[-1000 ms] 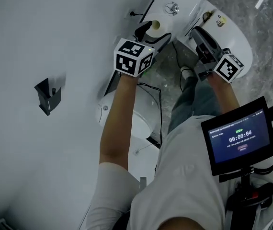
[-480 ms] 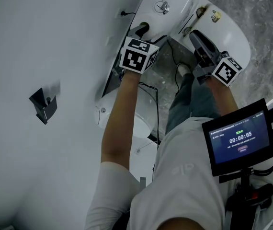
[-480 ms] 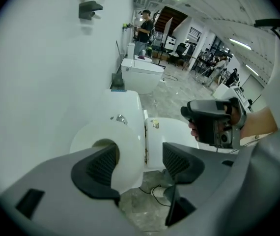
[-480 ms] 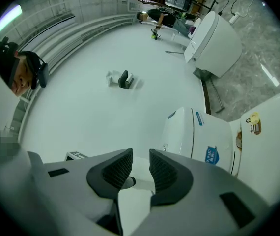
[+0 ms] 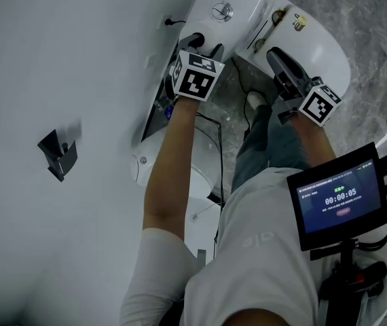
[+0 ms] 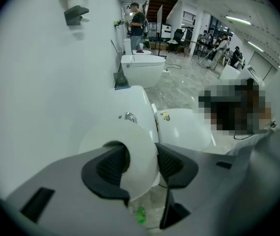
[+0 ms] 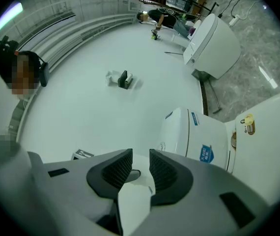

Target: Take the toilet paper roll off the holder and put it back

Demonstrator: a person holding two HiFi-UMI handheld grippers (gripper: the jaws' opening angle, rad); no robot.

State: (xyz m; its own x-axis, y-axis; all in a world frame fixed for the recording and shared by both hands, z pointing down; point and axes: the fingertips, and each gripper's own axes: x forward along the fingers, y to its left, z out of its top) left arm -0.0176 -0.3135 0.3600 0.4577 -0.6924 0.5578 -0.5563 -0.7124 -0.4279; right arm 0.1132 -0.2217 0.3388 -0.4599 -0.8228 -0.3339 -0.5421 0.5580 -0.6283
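Observation:
The white toilet paper roll [image 6: 136,149] fills the middle of the left gripper view, in front of a white toilet tank [image 6: 135,102]. My left gripper [image 6: 140,163] has just been closing and is shut on the roll's wall, one pad in the core hole and the other pad outside. In the head view the left gripper [image 5: 197,46] reaches to the tank's side, and its marker cube hides most of the roll. My right gripper [image 5: 278,60] hangs over the toilet seat [image 5: 319,36]. Its jaws [image 7: 141,168] stand a narrow gap apart with nothing between them.
A black bracket [image 5: 58,153] is fixed to the white wall at the left. The round flush button [image 5: 222,10] sits on the tank top. Cables run along the grey marble floor [image 5: 377,53]. A screen on a stand [image 5: 339,195] is at my right side.
My left gripper has moved up the picture to the roll beside the tank and closed on it. The right gripper has stayed over the toilet seat.

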